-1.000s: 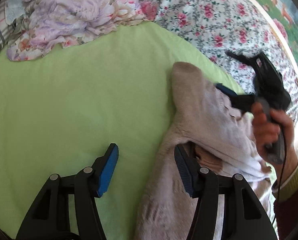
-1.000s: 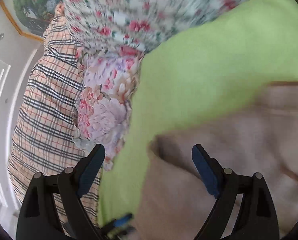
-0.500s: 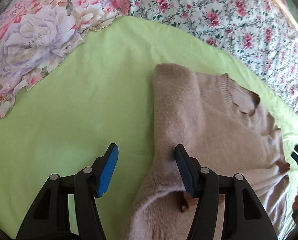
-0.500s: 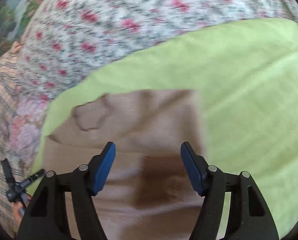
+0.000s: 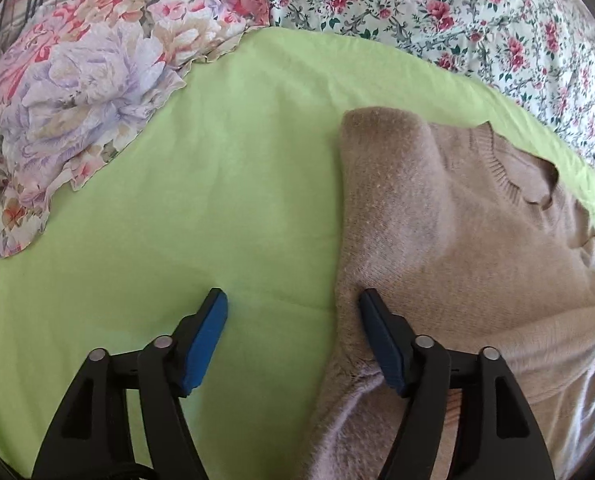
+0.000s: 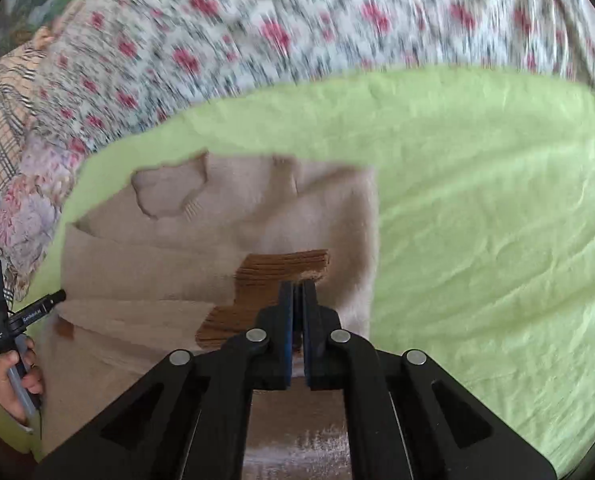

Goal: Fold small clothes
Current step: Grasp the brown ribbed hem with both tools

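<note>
On the far left of the left wrist view a flowered pillow (image 5: 85, 92) rests at the edge of the green sheet (image 5: 201, 184), well apart from the sweater (image 5: 449, 240). The left hand-held gripper (image 5: 293, 334) hangs low over the sheet with its blue pads spread wide and nothing between them. Its left finger is over bare sheet; its right finger (image 5: 381, 340) sits against the sweater's left edge, where the knit bunches up. The sweater lies flat to the right of that gripper, its ribbed neckline (image 5: 509, 176) toward the rose-print quilt (image 5: 457, 12) beyond the sheet.

In the right wrist view, the left hand (image 6: 15, 376) shows at the sweater's left edge, holding its tool. The sweater (image 6: 169, 268) spreads over the sheet (image 6: 477, 220), neck opening at upper left, one sleeve folded across the body. The right hand-held gripper (image 6: 297, 294) is directly over the sweater's right half, pads pressed together at the brown ribbed cuff (image 6: 273, 280). The cuff edge meets the tips, but whether fabric is pinched between the pads cannot be told. Bare sheet lies right of the sweater; the quilt (image 6: 297, 20) is blurred.
</note>
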### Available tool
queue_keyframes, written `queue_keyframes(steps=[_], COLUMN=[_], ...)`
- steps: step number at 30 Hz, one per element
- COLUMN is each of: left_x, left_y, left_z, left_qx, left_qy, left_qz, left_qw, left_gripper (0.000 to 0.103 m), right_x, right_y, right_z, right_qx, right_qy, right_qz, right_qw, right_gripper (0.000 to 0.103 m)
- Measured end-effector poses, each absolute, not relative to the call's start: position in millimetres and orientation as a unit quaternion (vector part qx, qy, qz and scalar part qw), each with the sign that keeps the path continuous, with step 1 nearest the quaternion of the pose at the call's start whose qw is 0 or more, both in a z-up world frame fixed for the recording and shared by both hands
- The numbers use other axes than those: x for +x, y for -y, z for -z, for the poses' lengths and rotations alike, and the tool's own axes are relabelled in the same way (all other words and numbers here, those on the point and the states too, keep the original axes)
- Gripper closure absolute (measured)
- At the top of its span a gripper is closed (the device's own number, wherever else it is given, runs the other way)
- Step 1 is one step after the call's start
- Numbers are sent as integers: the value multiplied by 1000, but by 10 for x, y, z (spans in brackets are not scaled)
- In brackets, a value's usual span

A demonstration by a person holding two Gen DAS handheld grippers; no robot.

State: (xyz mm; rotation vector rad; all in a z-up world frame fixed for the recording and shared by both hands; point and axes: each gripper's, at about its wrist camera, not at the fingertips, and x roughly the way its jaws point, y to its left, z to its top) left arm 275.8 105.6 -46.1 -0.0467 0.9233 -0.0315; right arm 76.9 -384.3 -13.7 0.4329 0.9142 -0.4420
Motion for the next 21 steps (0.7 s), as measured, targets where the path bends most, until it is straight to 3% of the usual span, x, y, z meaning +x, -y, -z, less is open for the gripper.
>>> queue_keyframes(steps=[3,12,14,15,16,21], left_x=[2763,2069,1775,1600,1445,778], left_y=[-1067,-1206,-1223,-1240,-1262,-1355], left_z=[440,140,89,78,87,252], left_qx=[-18,-28,-24,-23,-24,-28], left_qy=[-446,-449,-445,-445,-450,-486], left_qz=[18,59,78,87,99,142], left_qw=[895,891,892,891,887,862], left_gripper=[30,32,32,32,32,32], right_x=[724,41,-135,-255,-372,-817], right_y=[3841,3396,3267,3181,3092,2716], right_z=[308,-179,-253,-280,-299,-328], right_qx=[223,252,262,265,265,249], right_qy=[-451,-402,-394,-387,-380,-389], right_qz=[209,159,141,133,125,92], right_qw=[838,866,870,873,878,882], right_gripper=[98,94,75,53,41,41])
